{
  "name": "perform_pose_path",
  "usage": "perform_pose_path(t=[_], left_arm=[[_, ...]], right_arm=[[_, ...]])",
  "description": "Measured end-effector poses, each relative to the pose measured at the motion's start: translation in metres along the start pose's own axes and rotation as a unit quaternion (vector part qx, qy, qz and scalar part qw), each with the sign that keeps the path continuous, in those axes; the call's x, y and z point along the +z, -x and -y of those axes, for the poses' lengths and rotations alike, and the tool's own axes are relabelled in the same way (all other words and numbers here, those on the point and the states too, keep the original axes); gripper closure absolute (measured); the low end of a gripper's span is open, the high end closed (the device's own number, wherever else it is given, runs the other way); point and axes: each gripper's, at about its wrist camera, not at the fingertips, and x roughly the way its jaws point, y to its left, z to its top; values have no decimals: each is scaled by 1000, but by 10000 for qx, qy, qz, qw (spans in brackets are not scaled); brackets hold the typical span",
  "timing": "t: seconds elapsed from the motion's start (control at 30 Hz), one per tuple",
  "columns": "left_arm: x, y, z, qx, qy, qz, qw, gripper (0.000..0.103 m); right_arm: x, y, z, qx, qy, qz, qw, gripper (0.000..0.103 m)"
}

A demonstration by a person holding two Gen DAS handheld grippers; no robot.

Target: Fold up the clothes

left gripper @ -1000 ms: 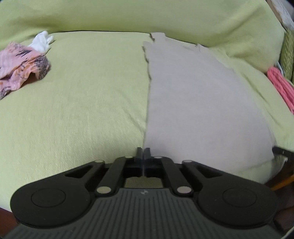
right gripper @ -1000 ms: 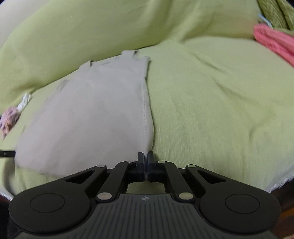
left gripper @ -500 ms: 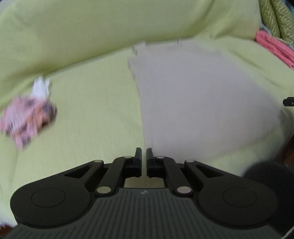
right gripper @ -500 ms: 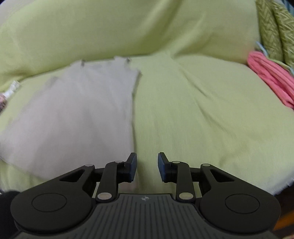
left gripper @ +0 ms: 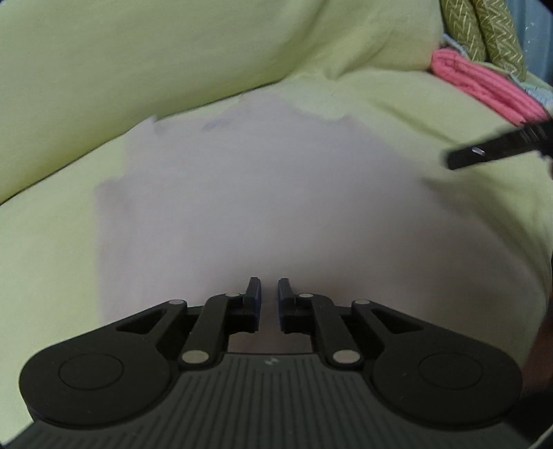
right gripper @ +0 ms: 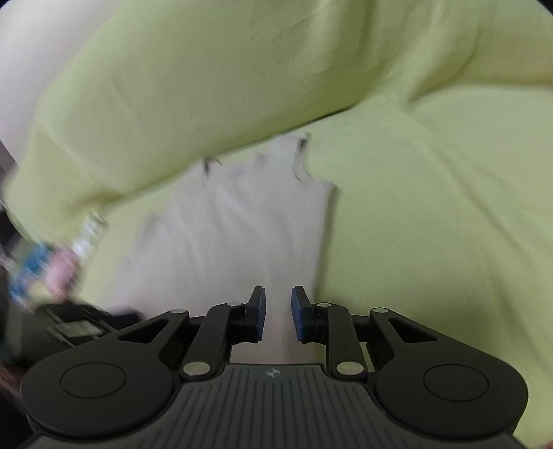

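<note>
In the left wrist view, the lime-green cover (left gripper: 52, 241) of a cushioned seat fills the left side and rises into a backrest at the top. A pale grey garment (left gripper: 276, 207) lies flat on this cover in the centre of the frame, its strapped top edge pointing toward the backrest. The left gripper (left gripper: 269, 300) sits over the near hem of the garment with its jaws slightly apart and nothing between them. At the right edge, the tip of the other gripper's black finger (left gripper: 484, 152) reaches in above the garment's right side. Behind it, a folded pink textile (left gripper: 484, 86) lies against a green patterned cushion (left gripper: 484, 31).

In the right wrist view, which is blurred by motion, a small pink-and-blue item (right gripper: 45, 269) shows at the far left; its identity cannot be determined. The garment (right gripper: 242, 235) lies left of centre on the cover (right gripper: 432, 224), its right edge running up from the gripper toward the backrest. The right gripper (right gripper: 278, 311) is over the garment's near hem, jaws apart, blue pads (right gripper: 297, 311) exposed, gripping nothing.
</note>
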Motion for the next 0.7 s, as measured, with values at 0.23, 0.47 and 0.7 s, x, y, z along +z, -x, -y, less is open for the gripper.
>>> perform_pose_path(t=[0.23, 0.47, 0.7], left_arm=[[70, -59, -1, -249, 147, 259, 9992, 88], [87, -100, -22, -284, 663, 117, 9973, 87], [94, -106, -36, -310, 727, 233, 9966, 79]], right_arm=[[85, -52, 27, 539, 210, -231, 9981, 78], [106, -114, 54, 888, 16, -772, 9930, 78], [113, -137, 74, 1388, -359, -960, 9850, 75]])
